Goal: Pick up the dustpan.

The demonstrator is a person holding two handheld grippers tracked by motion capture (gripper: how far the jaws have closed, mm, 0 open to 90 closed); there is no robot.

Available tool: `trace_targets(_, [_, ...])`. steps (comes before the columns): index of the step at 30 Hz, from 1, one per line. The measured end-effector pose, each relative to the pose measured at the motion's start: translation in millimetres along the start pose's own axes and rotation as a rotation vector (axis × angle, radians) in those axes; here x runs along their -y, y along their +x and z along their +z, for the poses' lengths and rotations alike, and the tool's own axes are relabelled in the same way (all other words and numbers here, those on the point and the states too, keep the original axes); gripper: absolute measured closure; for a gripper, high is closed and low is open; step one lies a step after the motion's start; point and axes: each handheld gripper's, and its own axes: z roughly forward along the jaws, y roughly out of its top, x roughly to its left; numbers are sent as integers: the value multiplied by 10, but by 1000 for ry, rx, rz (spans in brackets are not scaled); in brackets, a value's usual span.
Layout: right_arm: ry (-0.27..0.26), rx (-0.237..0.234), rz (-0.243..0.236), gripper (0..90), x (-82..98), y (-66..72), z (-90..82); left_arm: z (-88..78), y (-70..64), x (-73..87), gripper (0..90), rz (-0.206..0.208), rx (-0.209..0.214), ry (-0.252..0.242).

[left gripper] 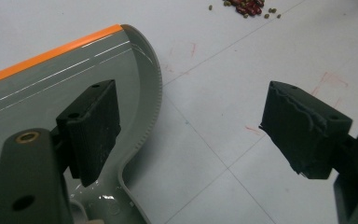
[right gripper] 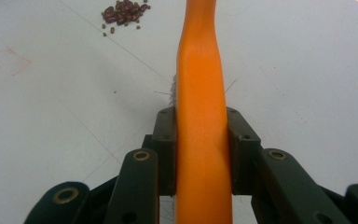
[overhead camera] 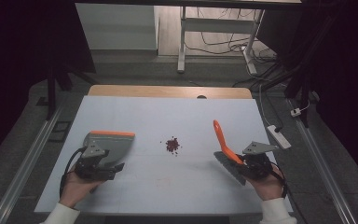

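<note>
White table point(overhead camera: 168, 186) spread wide, no readable writing on anything here. On its left side lies the grey dustpan point(overhead camera: 107, 144) with its orange front edge; the left gripper point(overhead camera: 103, 169) hovers at the pan's handle end, jaws spread apart, one over the pan and nothing between them. Over on the right, the right gripper point(overhead camera: 242, 164) is clamped on the orange brush point(overhead camera: 223, 140), handle angled up. Centre table, between both: the small pile of red beans point(overhead camera: 172, 145). The left gripper view picks out faint red marks on the table; the right gripper view shows stray bristles beside the handle.
</note>
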Motion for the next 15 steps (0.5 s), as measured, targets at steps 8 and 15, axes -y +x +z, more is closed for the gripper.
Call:
trace_targets(8, [-2, -1, -2, 690, 9, 20, 3, -27, -12, 9, 200, -6, 12, -5])
trace_targets(15, [-10, -3, 10, 690, 23, 91, 0, -125, -29, -32, 200, -25, 48, -25])
